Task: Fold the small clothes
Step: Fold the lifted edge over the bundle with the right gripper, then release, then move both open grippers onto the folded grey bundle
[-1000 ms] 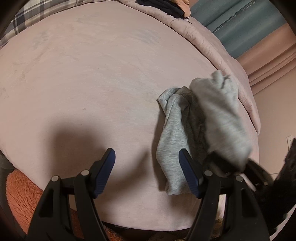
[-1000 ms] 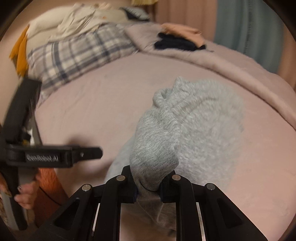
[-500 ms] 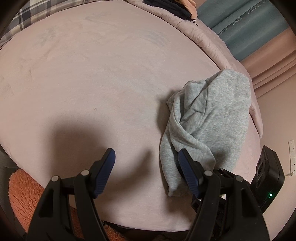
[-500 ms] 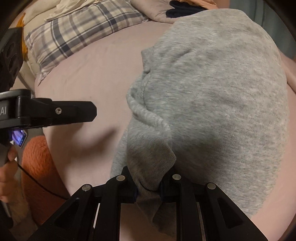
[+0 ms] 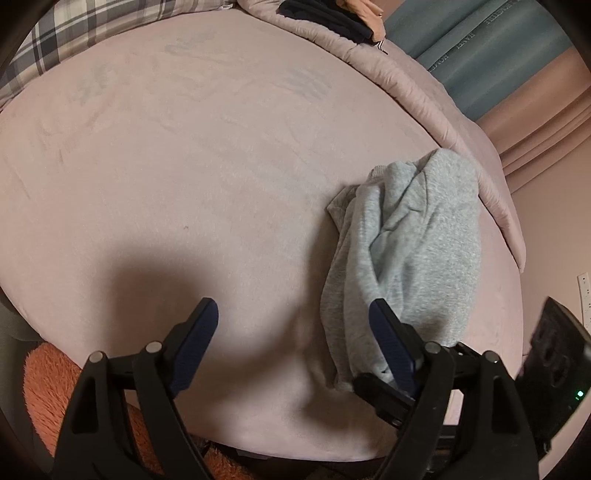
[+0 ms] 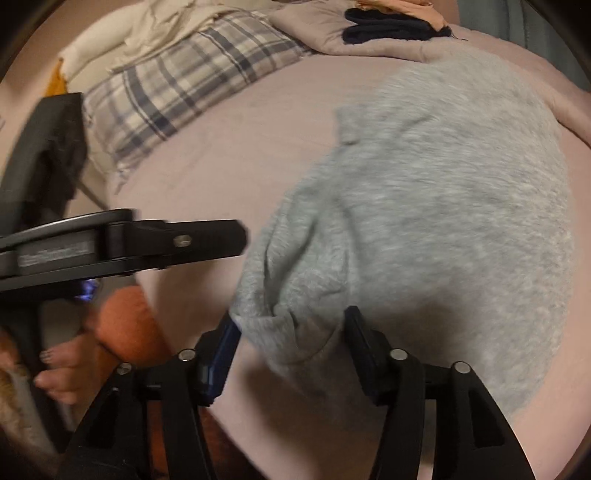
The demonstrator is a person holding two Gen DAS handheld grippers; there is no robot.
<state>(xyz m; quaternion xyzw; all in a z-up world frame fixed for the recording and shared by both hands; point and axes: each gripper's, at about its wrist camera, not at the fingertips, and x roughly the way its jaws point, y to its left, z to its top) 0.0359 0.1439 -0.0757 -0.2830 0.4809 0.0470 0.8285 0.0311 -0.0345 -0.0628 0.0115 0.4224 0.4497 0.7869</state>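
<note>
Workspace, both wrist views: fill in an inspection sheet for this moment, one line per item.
Surface: pink bed cover, bare in the middle.
Job's things: grey garment, crumpled, lying near the bed's right edge.
Clutter: plaid pillow; dark folded clothes at the far side; orange fluffy rug below the bed.
Grippers: left gripper jaws opening, nothing between them; right gripper jaws opening, a garment corner between the pads, not pinched.
Cables: nothing seen.
Surroundings: teal curtain, pink wall, wall socket.
</note>
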